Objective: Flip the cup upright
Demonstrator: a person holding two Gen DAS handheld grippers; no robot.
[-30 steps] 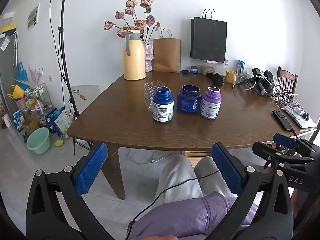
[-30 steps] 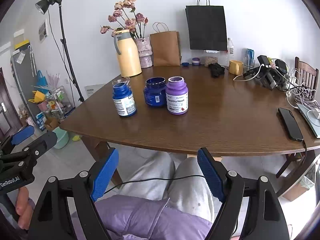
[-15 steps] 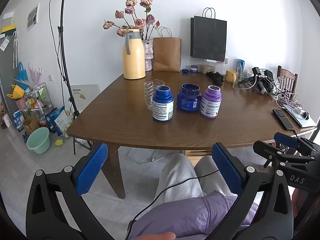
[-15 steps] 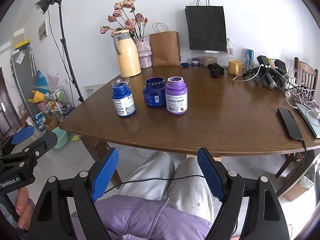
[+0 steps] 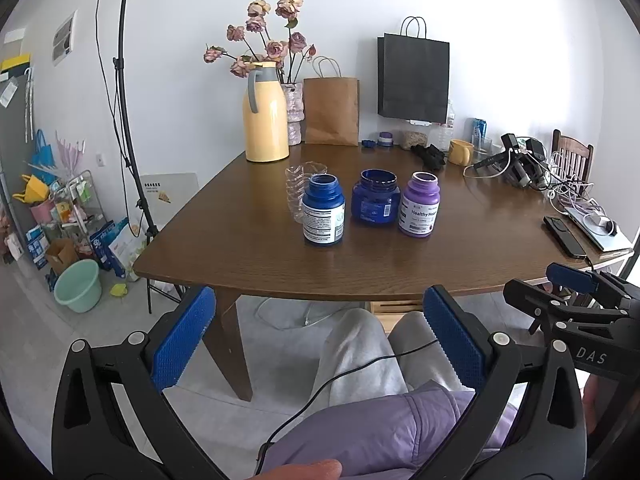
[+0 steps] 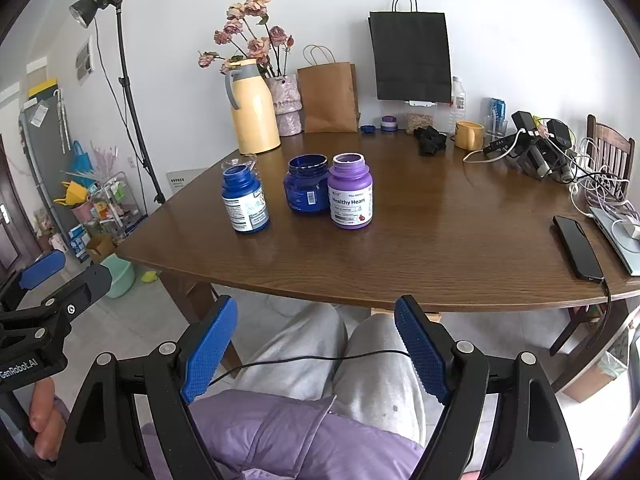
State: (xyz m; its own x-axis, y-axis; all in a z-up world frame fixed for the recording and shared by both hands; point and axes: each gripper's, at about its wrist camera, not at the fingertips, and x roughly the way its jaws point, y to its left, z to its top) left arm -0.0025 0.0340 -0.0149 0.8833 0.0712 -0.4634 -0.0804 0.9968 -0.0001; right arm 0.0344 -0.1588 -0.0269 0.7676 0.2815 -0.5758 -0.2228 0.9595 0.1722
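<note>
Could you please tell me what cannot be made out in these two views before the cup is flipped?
- Clear cup: left view, partly behind the blue bottle; which way up it stands is unclear. Right view, only its top shows.
- Small print on the purple bottle: too small.
- Tablet: cut by the right edge.

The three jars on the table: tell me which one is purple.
The purple jar, rightmost of the row, labelled "Healthy Heart". The squat jar and the tall jar are both blue.
</note>
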